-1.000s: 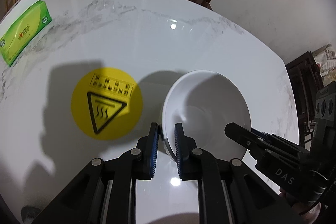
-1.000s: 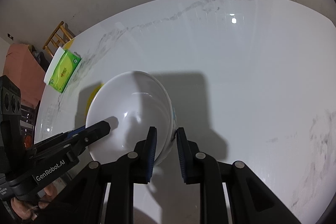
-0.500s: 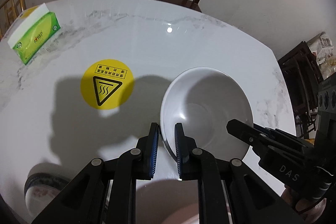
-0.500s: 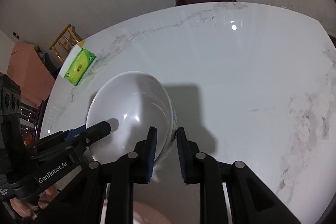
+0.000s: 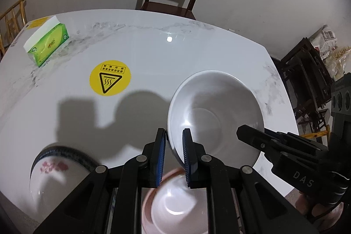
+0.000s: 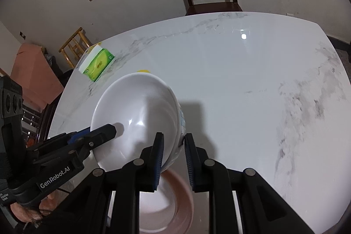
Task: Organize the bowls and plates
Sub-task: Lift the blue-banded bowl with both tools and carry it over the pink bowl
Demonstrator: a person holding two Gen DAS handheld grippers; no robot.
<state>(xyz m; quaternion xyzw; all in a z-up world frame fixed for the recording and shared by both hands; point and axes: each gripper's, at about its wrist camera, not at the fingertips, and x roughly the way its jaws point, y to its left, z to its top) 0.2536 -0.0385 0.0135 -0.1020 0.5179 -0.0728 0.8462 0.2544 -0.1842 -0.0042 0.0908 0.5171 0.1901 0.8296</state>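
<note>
Holding one white bowl (image 5: pixel 216 111) between them, both grippers have it clear of the table (image 5: pixel 197 52). The left gripper (image 5: pixel 173 157) pinches the bowl's near rim, one pad outside the wall and one inside. The right gripper (image 6: pixel 174 159) pinches the opposite rim in the same way, its inner pad against the glossy inside and its outer pad by the blue print on the outer wall. Neither pair of jaws is spread; each is pressed onto the thin wall.

The bowl hangs tilted, its mouth turned toward the left wrist camera, above the near part of the table. Directly beneath it sits a pink bowl (image 5: pixel 175 205), seen blurred under the fingers in both views. Just to the left of that, near the table edge, stands a third bowl with a dark rim and a red flower pattern (image 5: pixel 54 166). Farther off lie a yellow sticker (image 5: pixel 110 77) and a green tissue box (image 5: pixel 47 43), neither part of the job.

As a judgement, the work is in its middle: the white bowl is lifted and appears headed for nesting into the pink one, but it is not yet set down or released. The flowered bowl stands separate, so at least that piece remains to be stacked. No plates show in either view, so I cannot tell whether any are already sorted or waiting outside the frame.
</note>
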